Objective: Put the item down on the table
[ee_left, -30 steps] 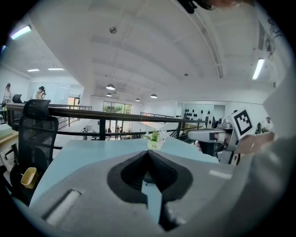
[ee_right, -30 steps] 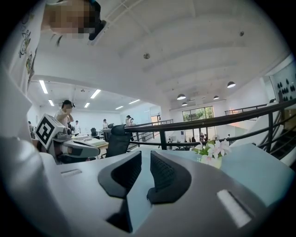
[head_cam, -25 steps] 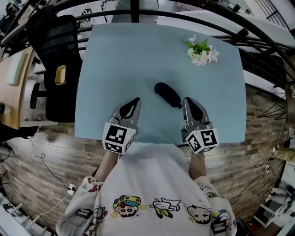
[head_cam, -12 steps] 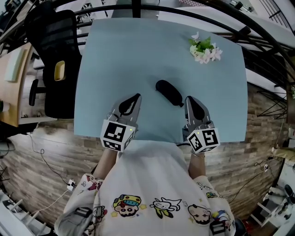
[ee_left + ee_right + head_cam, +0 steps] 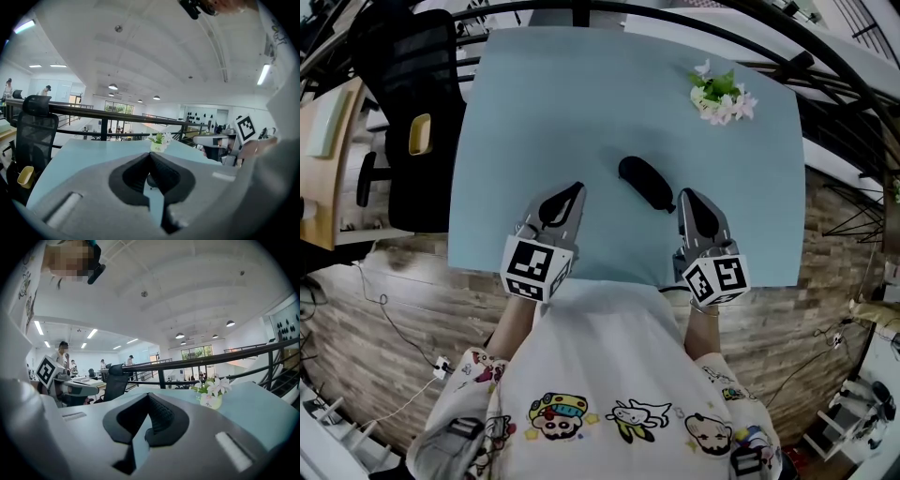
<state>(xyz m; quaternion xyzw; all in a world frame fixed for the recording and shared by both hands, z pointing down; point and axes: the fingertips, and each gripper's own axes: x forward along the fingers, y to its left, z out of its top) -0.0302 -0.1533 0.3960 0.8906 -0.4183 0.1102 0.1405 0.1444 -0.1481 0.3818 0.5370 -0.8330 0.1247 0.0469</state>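
Black item (image 5: 645,184) on table (image 5: 534,112) — flowers (image 5: 722,94) beyond

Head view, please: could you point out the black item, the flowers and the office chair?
black item (image 5: 647,184), head view, the middle of its body.
flowers (image 5: 722,94), head view, the middle of the bunch.
office chair (image 5: 401,66), head view, the backrest.

The head camera sits high over the person and looks steeply down, with the table (image 5: 534,112) running from centre to 12 o'clock, the left gripper (image 5: 575,192) close at 7 o'clock and the right gripper (image 5: 686,197) close at 5 o'clock. Each gripper camera rides low just behind its own jaws, by the table's near edge, facing almost level across the top toward the railing (image 5: 117,114). All three views share the tabletop and the flower pot (image 5: 722,94). The left gripper view also catches the right gripper at 3 o'clock, and the right gripper view catches the left gripper at 9 o'clock.
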